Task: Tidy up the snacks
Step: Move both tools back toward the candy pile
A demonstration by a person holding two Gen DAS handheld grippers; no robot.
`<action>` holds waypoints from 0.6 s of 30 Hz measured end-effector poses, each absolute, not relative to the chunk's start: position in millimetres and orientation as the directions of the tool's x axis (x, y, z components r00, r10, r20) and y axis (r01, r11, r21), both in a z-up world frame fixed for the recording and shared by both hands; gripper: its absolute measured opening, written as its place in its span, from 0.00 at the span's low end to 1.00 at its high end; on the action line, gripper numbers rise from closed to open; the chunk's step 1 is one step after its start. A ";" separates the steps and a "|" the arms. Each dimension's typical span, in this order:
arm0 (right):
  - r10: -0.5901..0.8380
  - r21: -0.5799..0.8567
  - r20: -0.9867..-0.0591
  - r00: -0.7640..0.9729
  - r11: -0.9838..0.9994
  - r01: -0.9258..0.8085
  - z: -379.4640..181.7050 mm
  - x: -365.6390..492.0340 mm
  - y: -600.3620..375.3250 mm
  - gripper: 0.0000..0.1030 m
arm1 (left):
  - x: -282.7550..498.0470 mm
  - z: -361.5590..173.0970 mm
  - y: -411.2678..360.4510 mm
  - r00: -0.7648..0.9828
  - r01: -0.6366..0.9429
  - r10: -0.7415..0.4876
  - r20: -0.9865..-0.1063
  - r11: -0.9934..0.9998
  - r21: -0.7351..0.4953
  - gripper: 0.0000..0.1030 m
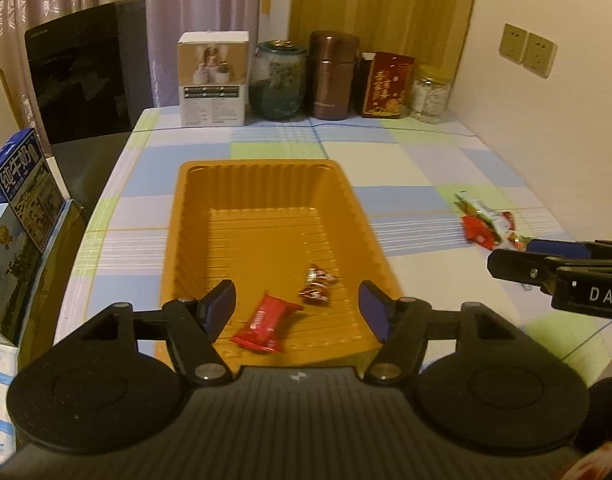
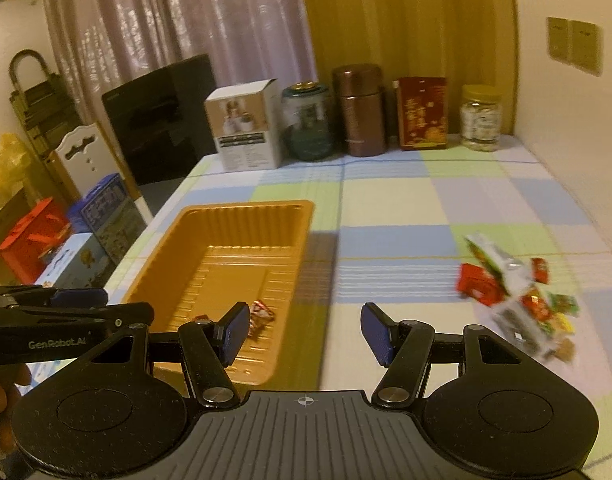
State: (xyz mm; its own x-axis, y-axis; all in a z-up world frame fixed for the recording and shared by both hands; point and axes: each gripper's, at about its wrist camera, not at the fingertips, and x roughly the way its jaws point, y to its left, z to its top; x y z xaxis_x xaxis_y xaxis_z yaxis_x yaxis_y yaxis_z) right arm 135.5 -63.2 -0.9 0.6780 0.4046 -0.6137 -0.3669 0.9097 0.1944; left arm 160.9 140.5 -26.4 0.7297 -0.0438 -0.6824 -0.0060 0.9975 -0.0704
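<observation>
Left gripper [image 1: 296, 310]: jaws are spread, nothing is clamped; held above the near end of the orange tray [image 1: 194, 216].
Red snack bar [image 1: 264, 322]: seen lying on the tray floor, framed between the left jaws, untouched.
Twisted candy [image 1: 318, 284]: lying just beside the bar.
Right gripper [image 2: 304, 330]: jaws parted and empty, over the checked desk [image 2: 386, 200] beside the tray.
Snack pile [image 2: 518, 300]: left on the desk, well right of the right jaws.

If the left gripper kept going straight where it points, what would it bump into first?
Probably the red snack bar lying in the orange tray. The left gripper is open and empty, aimed down into the tray, though depth is hard to judge.
</observation>
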 end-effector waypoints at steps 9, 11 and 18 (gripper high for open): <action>0.344 0.186 -0.609 0.715 0.938 -0.293 12.1 112.4 -105.9 0.60 | 145.2 -16.5 98.0 0.738 0.050 -0.103 -0.667 0.994 -0.098 0.70; 0.332 0.188 -0.609 0.720 0.943 -0.276 13.9 108.9 -115.6 0.60 | 142.8 -16.3 87.6 0.737 0.063 -0.115 -0.666 0.993 -0.103 0.70; 0.295 0.195 -0.607 0.738 0.955 -0.221 16.3 99.6 -148.3 0.60 | 138.6 -15.6 55.6 0.733 0.107 -0.153 -0.663 0.988 -0.110 0.72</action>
